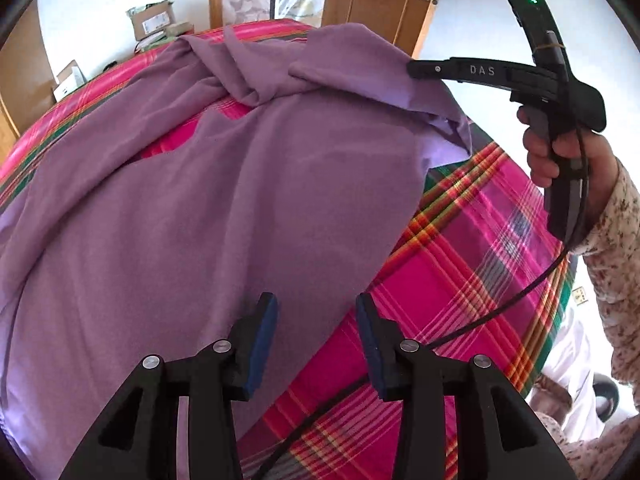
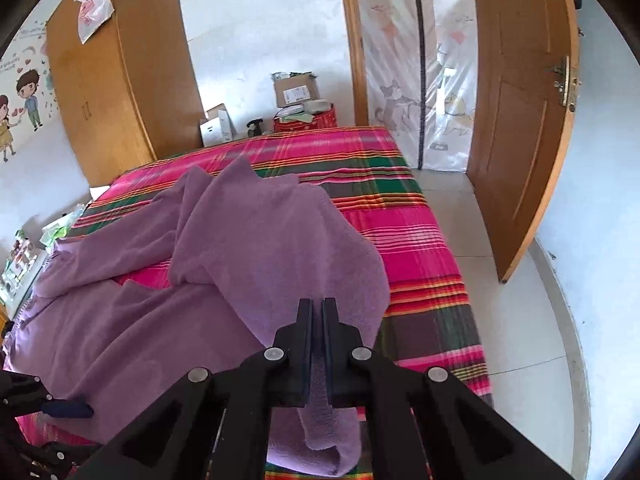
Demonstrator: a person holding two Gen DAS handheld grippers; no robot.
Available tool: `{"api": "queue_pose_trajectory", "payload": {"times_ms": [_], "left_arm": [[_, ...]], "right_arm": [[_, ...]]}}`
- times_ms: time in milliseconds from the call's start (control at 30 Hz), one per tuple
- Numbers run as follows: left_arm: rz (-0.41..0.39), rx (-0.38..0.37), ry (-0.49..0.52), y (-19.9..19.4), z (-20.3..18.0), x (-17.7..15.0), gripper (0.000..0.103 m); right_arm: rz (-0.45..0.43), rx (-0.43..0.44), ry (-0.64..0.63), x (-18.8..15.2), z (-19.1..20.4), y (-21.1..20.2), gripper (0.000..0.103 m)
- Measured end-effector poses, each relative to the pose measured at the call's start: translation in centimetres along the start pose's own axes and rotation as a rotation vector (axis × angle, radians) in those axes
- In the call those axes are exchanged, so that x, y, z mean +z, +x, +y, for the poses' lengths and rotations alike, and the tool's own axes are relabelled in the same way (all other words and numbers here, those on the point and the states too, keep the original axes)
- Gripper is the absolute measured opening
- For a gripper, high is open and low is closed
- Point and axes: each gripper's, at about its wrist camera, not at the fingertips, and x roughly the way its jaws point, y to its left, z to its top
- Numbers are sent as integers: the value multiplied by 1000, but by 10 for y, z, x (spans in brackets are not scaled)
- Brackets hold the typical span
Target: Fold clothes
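The purple garment (image 1: pixel 192 208) lies spread over the left and middle of the bed (image 1: pixel 472 264), rumpled and not yet squared, with bare plaid cover showing through a gap near the far left. It appears laid out this way to be gathered by its edges for a fold.

Left claw (image 1: pixel 317 332): jaws stand apart, the blue pads (image 1: pixel 262 344) clear of the cloth. It hangs over the garment's near right border, where purple meets the plaid, holding nothing. In my judgement it is positioned to take that border next.

Right claw (image 2: pixel 317 344): jaws together, clamped on a fold of the purple garment, which passes between them and droops below. Seen from the left wrist view, it lifts the garment's far right edge off the bed, toward the right side. A hand (image 1: pixel 560 152) in a patterned sleeve (image 1: pixel 616 240) works its handle.
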Motion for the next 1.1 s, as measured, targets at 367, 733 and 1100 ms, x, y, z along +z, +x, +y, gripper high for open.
{"api": "queue_pose_trajectory", "payload": {"times_ms": [367, 733, 1100], "left_arm": [[-2, 66, 80, 7, -10, 5, 34], [-17, 5, 13, 5, 0, 9, 12], [-125, -37, -76, -18, 9, 10, 5]], "right_arm": [[-2, 18, 101, -17, -20, -17, 19], [3, 27, 169, -74, -10, -56, 25], [78, 287, 382, -95, 0, -33, 42]]}}
